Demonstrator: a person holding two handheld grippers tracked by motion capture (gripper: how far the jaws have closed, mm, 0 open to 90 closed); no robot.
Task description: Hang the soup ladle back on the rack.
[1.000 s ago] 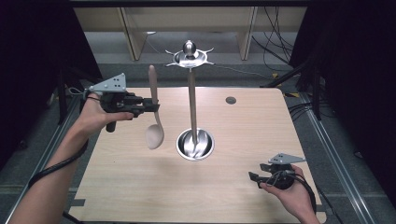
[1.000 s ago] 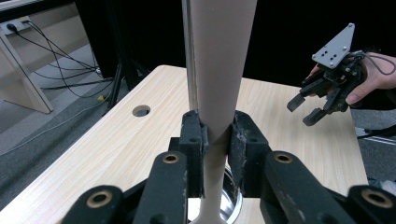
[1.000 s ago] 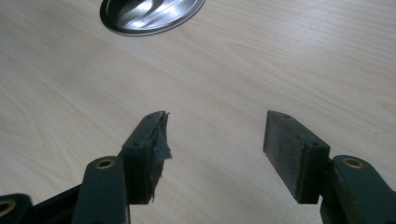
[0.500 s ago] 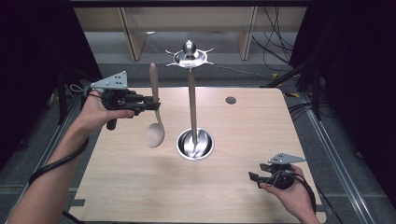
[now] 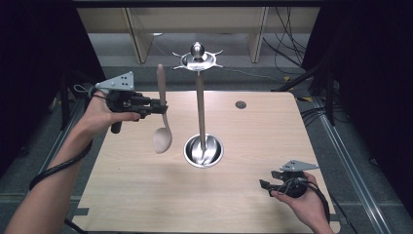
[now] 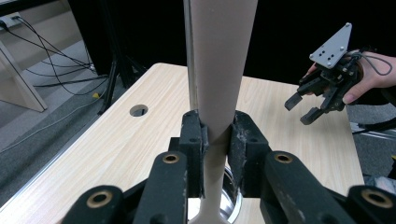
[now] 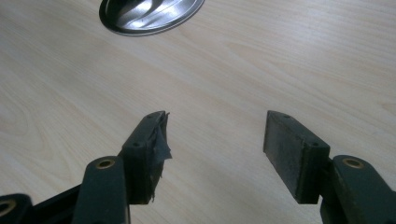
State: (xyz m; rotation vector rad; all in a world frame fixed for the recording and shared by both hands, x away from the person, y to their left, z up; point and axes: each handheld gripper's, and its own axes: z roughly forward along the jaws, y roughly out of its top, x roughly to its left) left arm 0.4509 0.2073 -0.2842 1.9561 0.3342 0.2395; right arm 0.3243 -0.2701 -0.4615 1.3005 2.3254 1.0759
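Item: wooden spoon [image 5: 162, 117], upright, bowl down, handle up, held in the air above the surface [image 5: 146, 195], left of the utensil stand [image 5: 200, 97].
Left tool [image 5: 160, 108]: clamped on the spoon's neck; pads pressing both sides in the left gripper view [image 6: 217, 140].
Right tool [image 5: 265, 185]: jaws apart, nothing between them, low over the surface near its right edge.
Change since a second ago: none; spoon and both hands unmoved.
Assessment: spoon likely bound for a hook on the stand's top ring [image 5: 197, 59]; hanging not yet begun.
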